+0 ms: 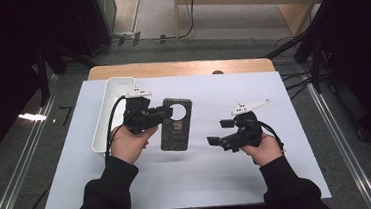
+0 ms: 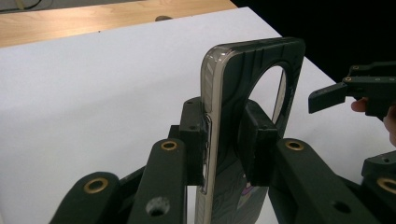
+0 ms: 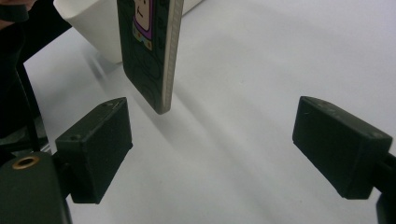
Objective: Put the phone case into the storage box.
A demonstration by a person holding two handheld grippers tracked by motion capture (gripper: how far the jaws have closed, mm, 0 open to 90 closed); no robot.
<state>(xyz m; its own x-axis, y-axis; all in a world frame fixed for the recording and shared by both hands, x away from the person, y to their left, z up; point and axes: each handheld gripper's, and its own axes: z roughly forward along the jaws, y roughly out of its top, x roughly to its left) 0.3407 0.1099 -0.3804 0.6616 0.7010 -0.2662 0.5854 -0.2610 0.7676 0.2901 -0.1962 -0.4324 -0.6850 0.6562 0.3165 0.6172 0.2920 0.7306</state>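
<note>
**High view: phone case clamped on the left, right jaws wide**

High view shows a white tray point(image 1: 105, 113) at left of centre, its inside hidden from here. It lies on a white sheet point(image 1: 204, 178) over the wooden worktop point(image 1: 180, 68); grey floor and black drapes surround. The left hand-held gripper point(image 1: 160, 115) is clamped on a dark phone case point(image 1: 177, 130), pads pressing both faces, holding it clear of the sheet at mid-frame. The right hand-held gripper point(image 1: 218, 132), lower right of centre, points left toward the case, its jaws spread wide with nothing between them.
</note>
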